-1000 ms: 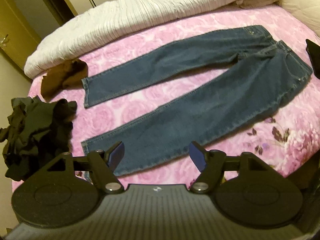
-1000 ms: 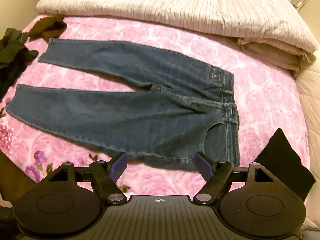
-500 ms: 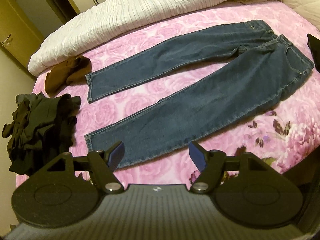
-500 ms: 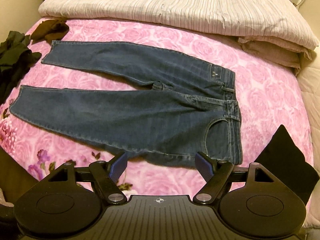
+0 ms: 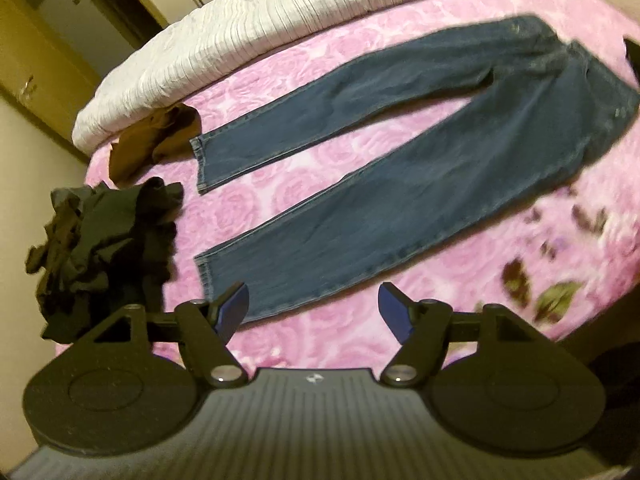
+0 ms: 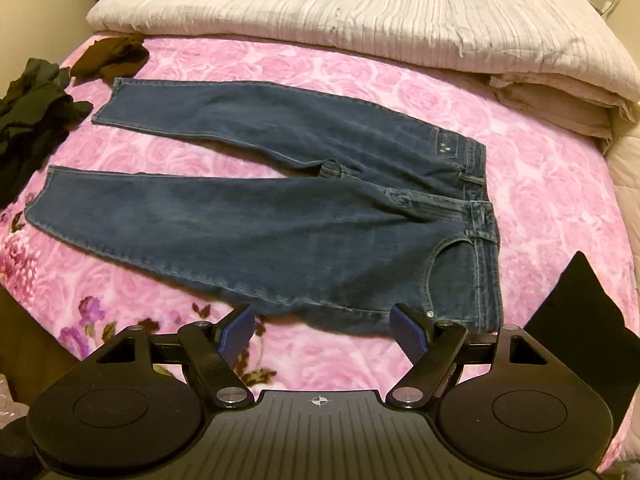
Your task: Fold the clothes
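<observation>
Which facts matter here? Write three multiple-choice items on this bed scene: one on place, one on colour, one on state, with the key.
1. Where does the brown garment lie?
A. by the far leg's hem
B. on the waistband
C. on the white quilt

2. What colour is the bedspread?
A. green
B. pink
C. grey

3. How do the jeans lie?
A. folded in half
B. rolled up
C. spread flat, legs apart

Key: 1 A, it sits next to the far hem near the black pile. 2 B, pink roses show all around the jeans. 3 C, both legs lie unfolded; the left gripper and right gripper are open, holding nothing.
</observation>
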### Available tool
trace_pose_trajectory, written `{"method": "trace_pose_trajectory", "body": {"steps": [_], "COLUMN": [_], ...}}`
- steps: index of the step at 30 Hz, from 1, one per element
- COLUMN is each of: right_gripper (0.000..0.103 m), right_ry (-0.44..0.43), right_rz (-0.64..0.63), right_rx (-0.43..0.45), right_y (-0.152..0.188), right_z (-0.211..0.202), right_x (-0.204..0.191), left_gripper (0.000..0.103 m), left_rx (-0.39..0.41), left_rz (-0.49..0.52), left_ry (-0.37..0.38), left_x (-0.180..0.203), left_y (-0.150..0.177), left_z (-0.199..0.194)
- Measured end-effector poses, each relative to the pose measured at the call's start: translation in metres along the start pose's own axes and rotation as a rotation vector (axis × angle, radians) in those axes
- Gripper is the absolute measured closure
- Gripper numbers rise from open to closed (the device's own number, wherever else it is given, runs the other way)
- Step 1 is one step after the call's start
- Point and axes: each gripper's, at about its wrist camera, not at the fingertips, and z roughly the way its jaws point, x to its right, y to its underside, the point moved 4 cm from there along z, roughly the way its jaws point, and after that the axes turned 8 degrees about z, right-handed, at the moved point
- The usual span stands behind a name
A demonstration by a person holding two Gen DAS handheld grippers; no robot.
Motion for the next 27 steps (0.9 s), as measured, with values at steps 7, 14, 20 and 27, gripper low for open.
{"method": "trace_pose_trajectory", "body": {"steps": [7,14,20,27], "right_gripper": [0.025,0.025,0.025,0.025], "right_ry": [0.066,0.168,0.205,0.244], "right_rz": [-0.119,-0.255,-0.349,-0.371], "right_rx": [0.079,0.098,0.065,0.047], "right_y": [0.009,0.019,0.036,0.049], "right_z": [0.024,0.063,0.108,0.132], "right_x": [-0.010,-0.032,-0.045,-0.044], "left_gripper": [0.036,0.056,0.058,0.097], "left_rx": [0.009,0.044,0.087,0.100], "left_rz": [0.235,0.562,0.743,0.750], "left_ry": [-0.047,-0.012,0.000,0.017], "left_x": [-0.002,0.025,0.033,0.016], "left_y": [0.033,0.061,0.076,0.072], "left_z": [0.062,0.168,0.224,0.227]}}
